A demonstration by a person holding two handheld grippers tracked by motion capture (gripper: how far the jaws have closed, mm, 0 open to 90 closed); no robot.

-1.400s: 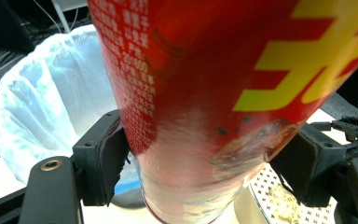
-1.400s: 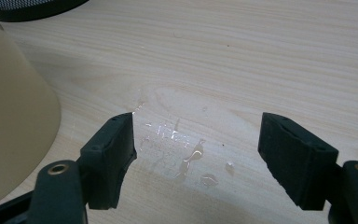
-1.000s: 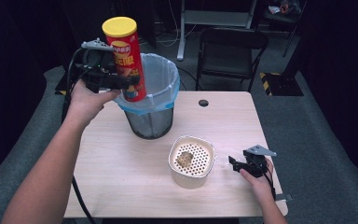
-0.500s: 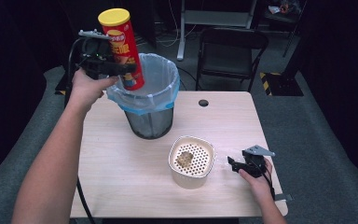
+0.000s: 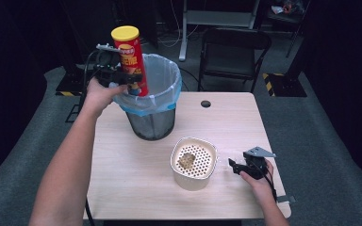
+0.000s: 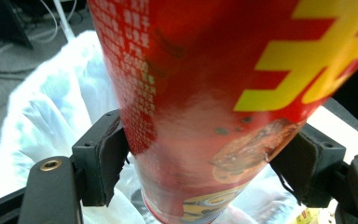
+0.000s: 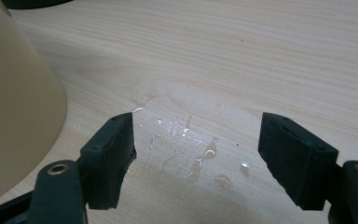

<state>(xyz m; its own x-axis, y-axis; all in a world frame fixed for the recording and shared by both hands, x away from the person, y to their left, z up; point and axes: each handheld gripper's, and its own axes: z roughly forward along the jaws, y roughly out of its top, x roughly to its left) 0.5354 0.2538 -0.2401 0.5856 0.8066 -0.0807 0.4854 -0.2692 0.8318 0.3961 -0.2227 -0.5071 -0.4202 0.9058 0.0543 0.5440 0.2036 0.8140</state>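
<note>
Left gripper (image 5: 133,79): clamped on the red chip can (image 5: 129,59), held upright at eleven o'clock on the table (image 5: 122,179).
Bin (image 5: 152,101): white-lined wire basket; the can's foot dips just inside its rim, not yet released.
Cream strainer bowl (image 5: 193,162): stands at five o'clock, a scrap inside.
Right gripper (image 5: 234,165): jaws apart, empty, resting beside the bowl above a wet patch (image 7: 186,144).
Progress: drop remains.
</note>
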